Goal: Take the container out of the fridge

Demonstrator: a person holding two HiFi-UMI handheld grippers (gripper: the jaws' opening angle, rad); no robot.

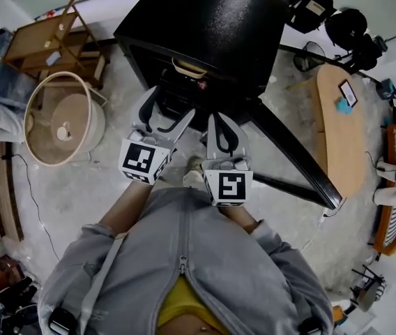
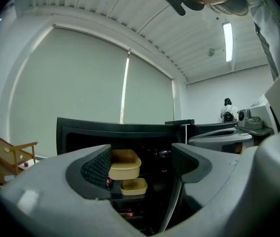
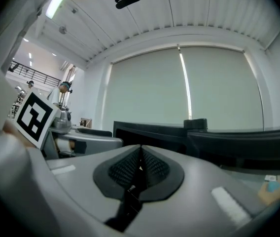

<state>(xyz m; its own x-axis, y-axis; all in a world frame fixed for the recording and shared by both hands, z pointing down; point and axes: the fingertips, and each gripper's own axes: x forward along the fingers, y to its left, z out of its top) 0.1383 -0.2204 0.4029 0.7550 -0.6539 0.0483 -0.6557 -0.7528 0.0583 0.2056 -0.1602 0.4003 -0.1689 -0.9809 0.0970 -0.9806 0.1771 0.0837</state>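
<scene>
A black fridge (image 1: 205, 26) stands open in front of me, its door (image 1: 295, 155) swung out to the right. On its shelves sit two tan containers, an upper one (image 2: 125, 164) and a smaller lower one (image 2: 133, 185). In the head view only the rim of one container (image 1: 187, 68) shows. My left gripper (image 1: 164, 117) is open just outside the fridge mouth. Its jaws frame the containers from a distance and nothing lies between the pads. My right gripper (image 1: 220, 128) hangs beside it, shut and empty, with its pads (image 3: 140, 169) pressed together.
A round beige basket (image 1: 62, 121) and a wooden rack (image 1: 55, 40) stand to the left of the fridge. A long wooden table (image 1: 341, 128) runs along the right. The open door takes up the floor to my right.
</scene>
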